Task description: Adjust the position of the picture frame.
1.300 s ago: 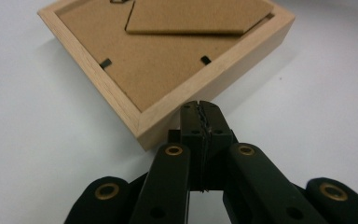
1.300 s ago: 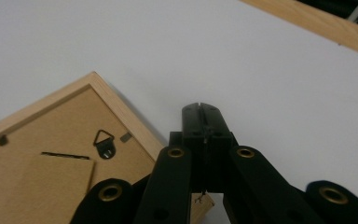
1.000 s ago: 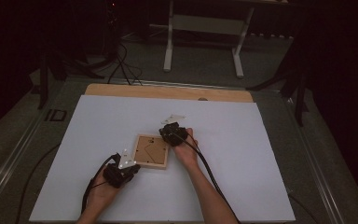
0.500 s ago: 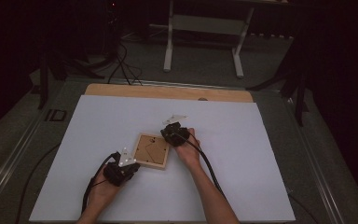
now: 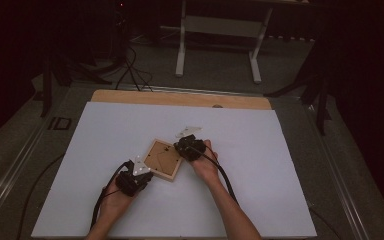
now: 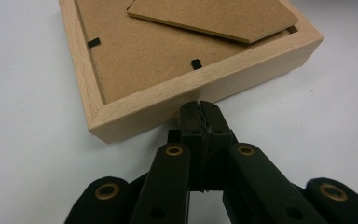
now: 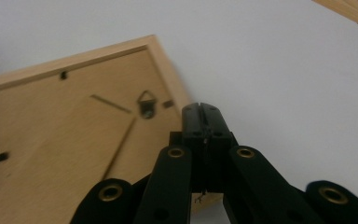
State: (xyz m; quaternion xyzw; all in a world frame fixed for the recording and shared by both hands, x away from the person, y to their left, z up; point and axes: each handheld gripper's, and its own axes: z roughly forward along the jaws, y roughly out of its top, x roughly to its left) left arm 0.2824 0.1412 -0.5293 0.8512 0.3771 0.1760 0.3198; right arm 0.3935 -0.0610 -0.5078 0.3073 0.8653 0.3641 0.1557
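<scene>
Two closed tongs [image 5: 142, 172] [image 5: 179, 146] flanking a face-down picture frame [image 5: 163, 159].

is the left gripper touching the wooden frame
Touching. In the left gripper view the shut tips of the left gripper press against the outer side of the wooden frame, with no gap visible between them.

The picture frame [image 6: 186, 70] runs off the top edge in the left gripper view; the right tongs [image 7: 205, 112] hide its near edge.
</scene>
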